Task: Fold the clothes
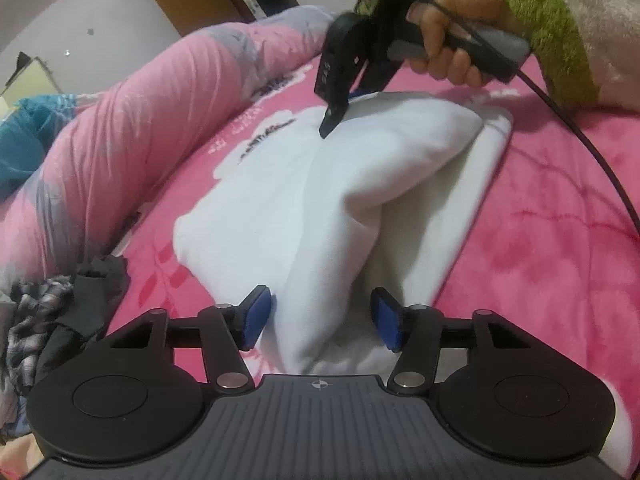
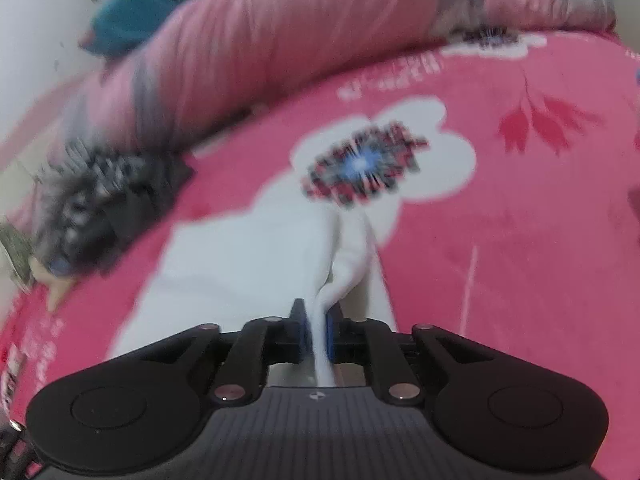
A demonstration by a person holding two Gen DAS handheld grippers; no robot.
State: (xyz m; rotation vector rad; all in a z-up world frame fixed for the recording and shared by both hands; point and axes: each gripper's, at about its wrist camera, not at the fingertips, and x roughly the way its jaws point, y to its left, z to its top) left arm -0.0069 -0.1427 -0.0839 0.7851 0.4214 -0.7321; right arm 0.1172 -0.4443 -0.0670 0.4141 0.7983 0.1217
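Note:
A white garment lies partly folded on the pink flowered bedsheet, with a raised ridge of cloth running toward me. My left gripper sits at its near end. Its blue pads stand wide apart, the ridge passes between them, and they do not press on it. A hand with a green cuff holds my right gripper at the garment's far edge. In the right wrist view, the right gripper has its pads close together, pinching a thin lifted strip of the white garment.
A rolled pink and grey quilt runs along the far side of the bed. A heap of plaid and dark clothes lies at the left, with a teal cloth beyond. A black cable hangs at the right.

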